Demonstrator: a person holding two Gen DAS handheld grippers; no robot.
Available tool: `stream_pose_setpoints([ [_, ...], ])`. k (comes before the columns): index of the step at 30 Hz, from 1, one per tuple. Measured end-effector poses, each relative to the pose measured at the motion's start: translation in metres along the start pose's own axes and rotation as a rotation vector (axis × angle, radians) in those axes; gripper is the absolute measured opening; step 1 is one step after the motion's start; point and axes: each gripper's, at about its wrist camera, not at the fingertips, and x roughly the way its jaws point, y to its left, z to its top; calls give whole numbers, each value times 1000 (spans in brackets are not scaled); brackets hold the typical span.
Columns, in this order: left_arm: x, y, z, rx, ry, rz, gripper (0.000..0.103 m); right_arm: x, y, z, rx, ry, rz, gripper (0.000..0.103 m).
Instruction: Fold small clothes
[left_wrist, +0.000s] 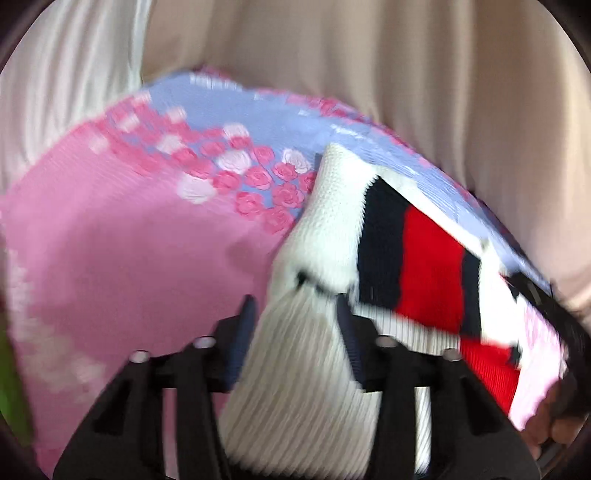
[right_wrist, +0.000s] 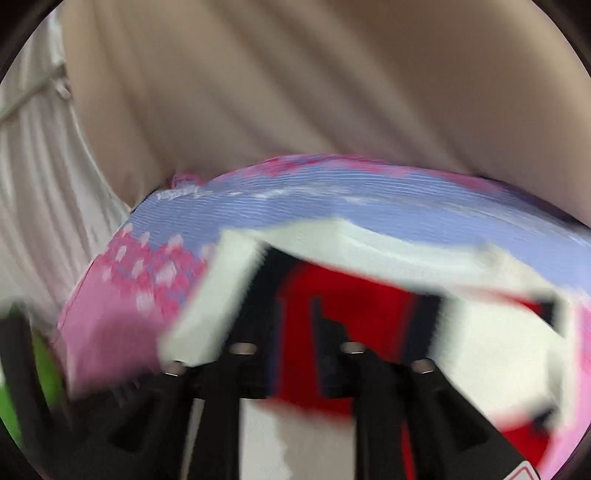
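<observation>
- Left wrist view: the left gripper (left_wrist: 295, 306) stands parted, its pads apart from the white ribbed cuff of the sock (left_wrist: 332, 229) lying between them; the sock's black and red stripes run toward 3 o'clock. The pink-and-lilac floral cloth (left_wrist: 110, 240) spreads underneath, a hand (left_wrist: 550, 421) at 4 o'clock.
- Right wrist view: blurred; the right gripper (right_wrist: 295, 332) hangs released over the sock's red band, and beige curtain (right_wrist: 314, 92) fills 12 o'clock.

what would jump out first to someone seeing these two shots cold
The white knitted garment with black and red stripes stands out, lying across the right of a pink and lilac rose-print cloth. In the left wrist view its ribbed white end sits between the parted fingers of the left gripper. In the blurred right wrist view the right gripper hangs over the red stripe, with beige curtains behind.
</observation>
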Motion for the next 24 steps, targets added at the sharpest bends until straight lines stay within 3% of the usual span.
stream_pose_setpoints([
  [2,-22,11,-30,25,24,7,63,-48,-46,-56,23,52,-106,48],
  [5,-38,29,-74,14,104,37,66,-101,-99,-150,81,257,-221,49],
  [9,-56,51,-143,-92,228,33,67,-137,-113,-232,169,398,-187,49],
  [11,-70,47,-163,-79,197,43,74,-139,-111,-255,244,421,-131,50],
  [12,-71,43,-169,-79,212,34,76,-139,-107,-261,269,400,-120,57],
  [14,-72,35,-176,-89,207,1,79,-134,-95,-261,266,361,-76,61],
  [17,-66,27,-176,-101,198,22,82,-122,-80,-251,224,327,-50,58],
  [18,-65,24,-175,-92,196,36,79,-121,-80,-248,219,312,-44,37],
  [19,-63,21,-172,-70,194,51,54,-118,-81,-243,225,308,-25,18],
  [20,-60,18,-167,-44,209,43,37,-118,-87,-239,254,303,3,12],
  [21,-59,17,-163,-54,231,21,10,-122,-93,-234,274,276,9,11],
  [23,-72,16,-155,-92,230,-22,7,-142,-103,-222,275,205,-2,10],
  [24,-80,10,-153,-64,216,-20,7,-158,-109,-216,269,170,-15,10],
])
